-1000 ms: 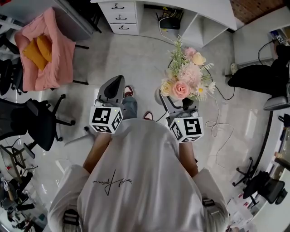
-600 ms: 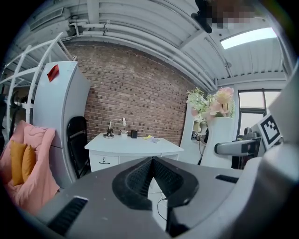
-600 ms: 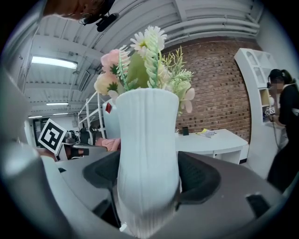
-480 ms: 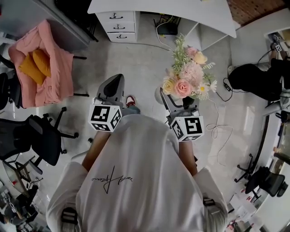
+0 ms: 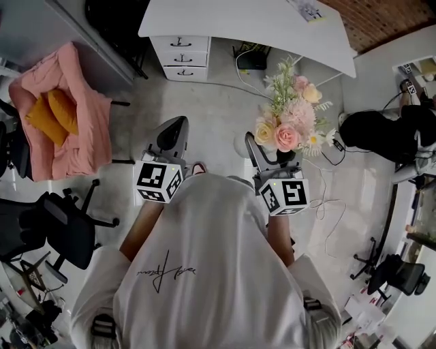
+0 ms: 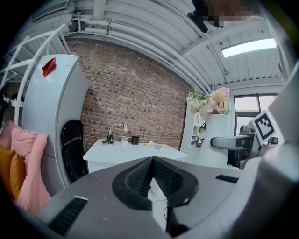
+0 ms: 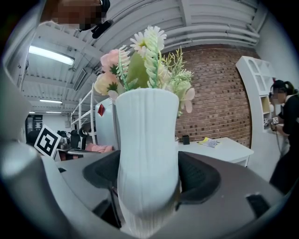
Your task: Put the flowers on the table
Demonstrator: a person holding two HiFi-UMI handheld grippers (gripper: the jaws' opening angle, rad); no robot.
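Head view: a person [image 5: 204, 272] in a white T-shirt stands on a pale floor with a gripper in each hand. The right gripper [image 5: 272, 158] carries the flowers [image 5: 291, 123], a pink, cream and green bunch held upright in the air in front of the person's right side. They are well short of the white table [image 5: 252, 20] at the top of the view. The left gripper [image 5: 176, 129] is held out alongside, with nothing in it. A drawer unit [image 5: 180, 49] sits under the table's left end, and a chair draped in a pink blanket [image 5: 68, 116] stands off to the left. Another person in black [image 5: 378, 133] is at the right.

Left gripper view: the ribbed pads meet in a tight seam, so the jaws are pressed together on nothing. Beyond them the table stands against a brick wall [image 6: 126, 102]. It has a desk lamp [image 6: 110, 136] near its back left corner and a yellow paper [image 6: 150, 144] toward its right edge. The white vase [image 6: 217, 140] with the flowers shows at the right, off the table, clamped in the other gripper.

Right gripper view: the ribbed vase stands upright between the two dark pads, which pinch it on either side low on its body. The blooms spill over its rim. The table lies behind and to the right, apart from the vase
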